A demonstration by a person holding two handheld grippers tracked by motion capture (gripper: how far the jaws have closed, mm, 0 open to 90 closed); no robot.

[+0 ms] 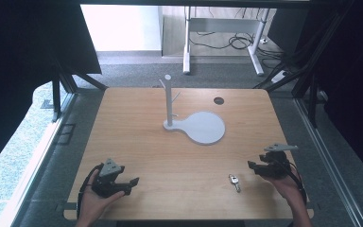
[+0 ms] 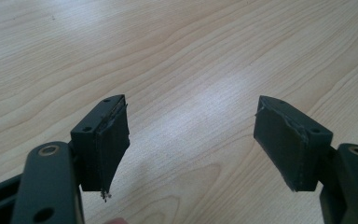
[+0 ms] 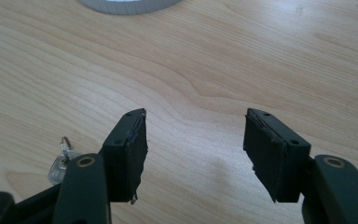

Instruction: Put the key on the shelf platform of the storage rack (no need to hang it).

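Both the left gripper (image 1: 133,181) and the right gripper (image 1: 250,165) rest on the wooden table (image 1: 137,142) with jaws apart, gripping nothing. The key (image 1: 235,181) lies flat near the right gripper, bare wood between them. A white stand (image 1: 194,124) sits well beyond.

No text, label, brand, number or sign can be read on anything in these views.

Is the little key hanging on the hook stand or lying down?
Lying down: the key rests flat on the table, apart from the stand.

Black two-jaw left claw (image 1: 131,181), right claw (image 1: 250,165), grey three-cornered top plates, black trailing cables
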